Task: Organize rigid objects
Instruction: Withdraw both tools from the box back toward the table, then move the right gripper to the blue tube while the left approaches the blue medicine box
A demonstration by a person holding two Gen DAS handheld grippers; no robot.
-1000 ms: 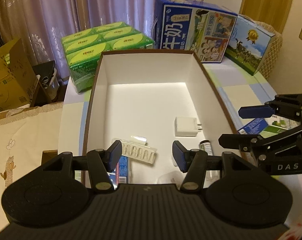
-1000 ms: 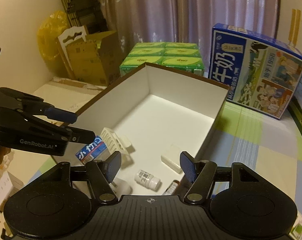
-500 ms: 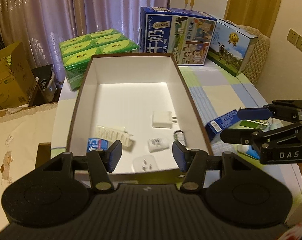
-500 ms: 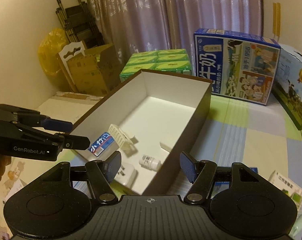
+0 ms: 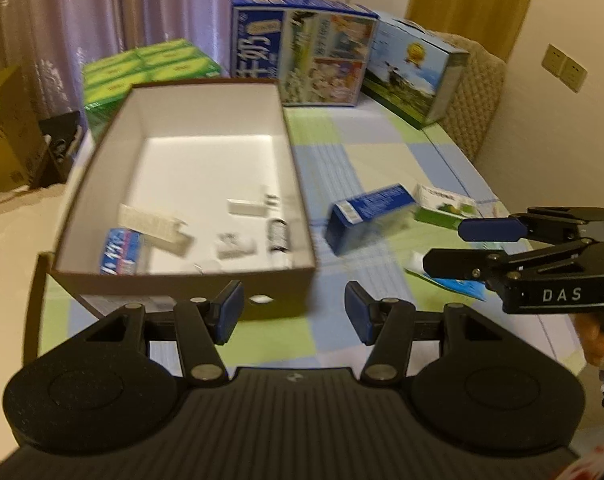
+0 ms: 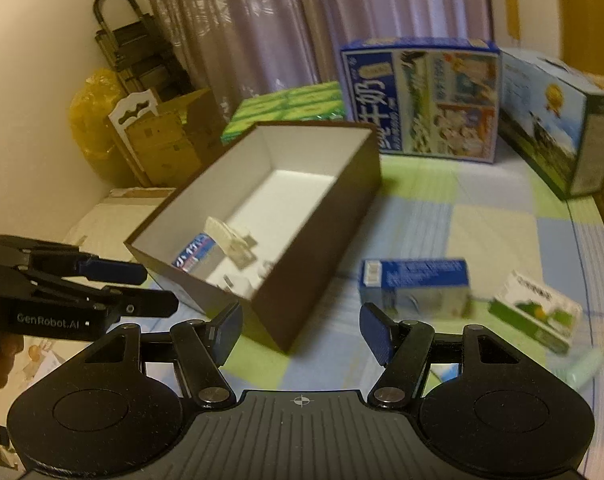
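Observation:
A brown box with a white inside (image 5: pixel 302 216) (image 6: pixel 334 216) stands on the checked table. It holds a blue packet (image 5: pixel 120 254) (image 6: pixel 196 258), a white blister strip (image 5: pixel 150 222), a white charger (image 5: pixel 248 206) and small bottles (image 5: pixel 278 234). To its right on the table lie a blue carton (image 5: pixel 368 212) (image 6: pixel 414 280), a green-white carton (image 5: pixel 446 204) (image 6: pixel 536 314) and a tube (image 5: pixel 446 280). My left gripper (image 5: pixel 294 316) (image 6: pixel 142 288) is open and empty before the box's near wall. My right gripper (image 6: pixel 302 332) (image 5: pixel 446 246) is open and empty, near the blue carton.
Two large milk cartons (image 5: pixel 302 48) (image 5: pixel 414 72) and a green pack of boxes (image 5: pixel 142 68) stand at the table's back. Cardboard boxes (image 6: pixel 162 140) and a folded trolley (image 6: pixel 130 52) are off the table to the left. A wall with a socket (image 5: pixel 562 68) is on the right.
Both grippers have drawn back out of the box toward me and shifted right. The box's front wall and the cartons on the table have come into view. Both stay open.

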